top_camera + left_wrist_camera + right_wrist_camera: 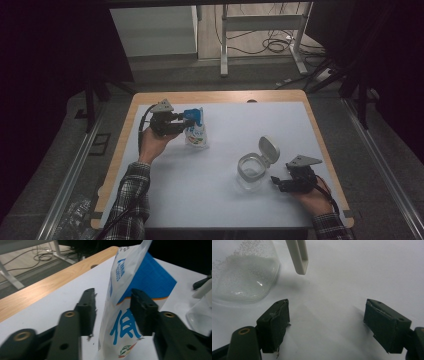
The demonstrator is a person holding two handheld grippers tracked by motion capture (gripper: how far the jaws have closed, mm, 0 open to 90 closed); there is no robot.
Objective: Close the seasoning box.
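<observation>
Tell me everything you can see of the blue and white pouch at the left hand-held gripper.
The pouch is a soft, glossy packet, white with a blue panel and large blue characters; a small coloured picture sits near its base. It stands upright on the white table top, near the far left corner, apart from the clear jar. The left hand-held gripper reaches in from the side, its jaws either side of the pouch. One pad looks to touch it; a gap shows at the other, so no firm grip yet.
</observation>
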